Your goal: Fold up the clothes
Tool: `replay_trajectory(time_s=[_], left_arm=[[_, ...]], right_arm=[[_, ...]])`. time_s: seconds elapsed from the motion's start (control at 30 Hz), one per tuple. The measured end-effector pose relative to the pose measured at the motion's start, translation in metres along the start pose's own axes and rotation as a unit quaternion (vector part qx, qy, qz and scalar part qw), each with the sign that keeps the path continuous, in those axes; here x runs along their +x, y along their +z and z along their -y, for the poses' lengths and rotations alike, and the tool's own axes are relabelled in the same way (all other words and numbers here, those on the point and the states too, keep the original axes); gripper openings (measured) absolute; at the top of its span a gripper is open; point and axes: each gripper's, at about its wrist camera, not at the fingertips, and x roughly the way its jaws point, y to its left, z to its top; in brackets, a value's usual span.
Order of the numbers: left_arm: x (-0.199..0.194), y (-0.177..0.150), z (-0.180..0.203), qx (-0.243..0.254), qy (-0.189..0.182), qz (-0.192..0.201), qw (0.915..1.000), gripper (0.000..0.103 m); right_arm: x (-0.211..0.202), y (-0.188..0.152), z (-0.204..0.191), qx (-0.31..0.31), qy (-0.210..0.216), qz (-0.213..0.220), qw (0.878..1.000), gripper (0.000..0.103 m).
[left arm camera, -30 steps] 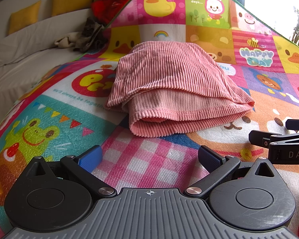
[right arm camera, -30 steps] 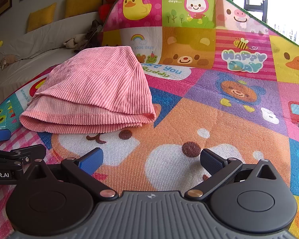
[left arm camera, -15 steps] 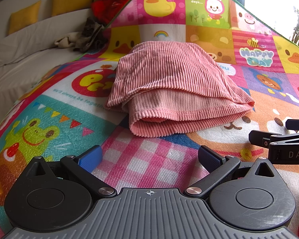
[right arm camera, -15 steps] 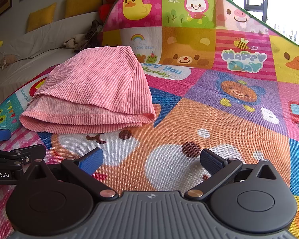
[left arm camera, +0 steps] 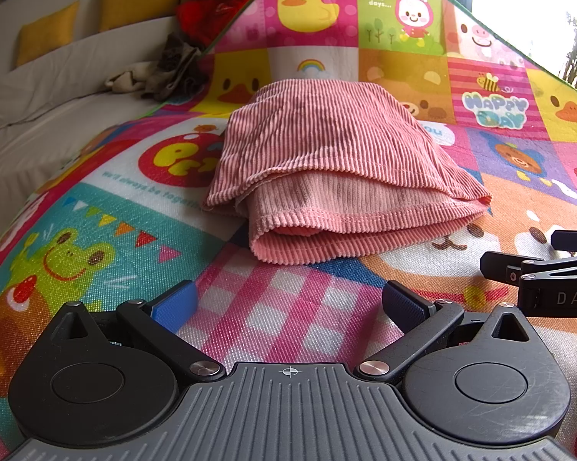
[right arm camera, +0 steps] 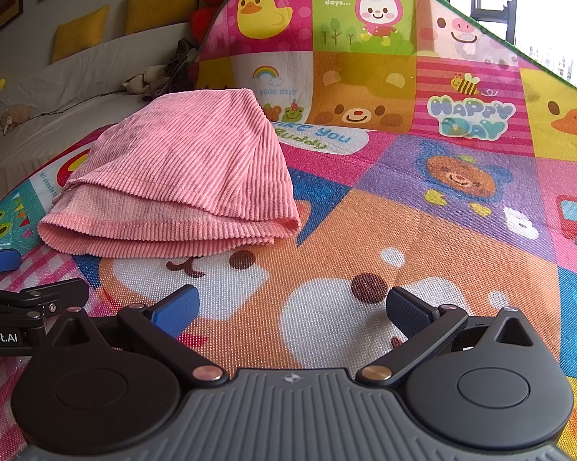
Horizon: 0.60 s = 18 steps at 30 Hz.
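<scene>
A folded pink ribbed corduroy garment (left arm camera: 327,176) lay on the colourful cartoon-printed play mat (left arm camera: 288,296), just ahead of both tools and touching neither. The left gripper (left arm camera: 288,303) was spread wide and held nothing. The right gripper (right arm camera: 292,307) was also spread wide and empty, near the garment's right corner.

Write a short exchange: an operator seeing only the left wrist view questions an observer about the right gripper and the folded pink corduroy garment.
Operator: Is the right gripper holding anything?
Observer: No. It is open, with only bare play mat between its pads.
Operator: What lies behind the pink corduroy garment?
Observer: The mat there reads "good day!!" under the rainbow.
</scene>
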Motion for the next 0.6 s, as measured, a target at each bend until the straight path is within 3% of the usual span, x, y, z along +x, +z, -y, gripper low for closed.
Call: replay_trajectory(time_s=[0.5, 0.6], left_arm=[[-0.0047, 0.0008, -0.0051, 0.006, -0.019, -0.017, 0.9997, 0.103], [-0.0097, -0.0022, -0.0004, 0.014, -0.007, -0.023, 0.9996, 0.103]], right_arm=[[-0.0007, -0.0002, -0.0004, 0.000, -0.001, 0.000, 1.000, 0.103], [-0.0006, -0.0005, -0.0004, 0.000, -0.001, 0.000, 1.000, 0.103]])
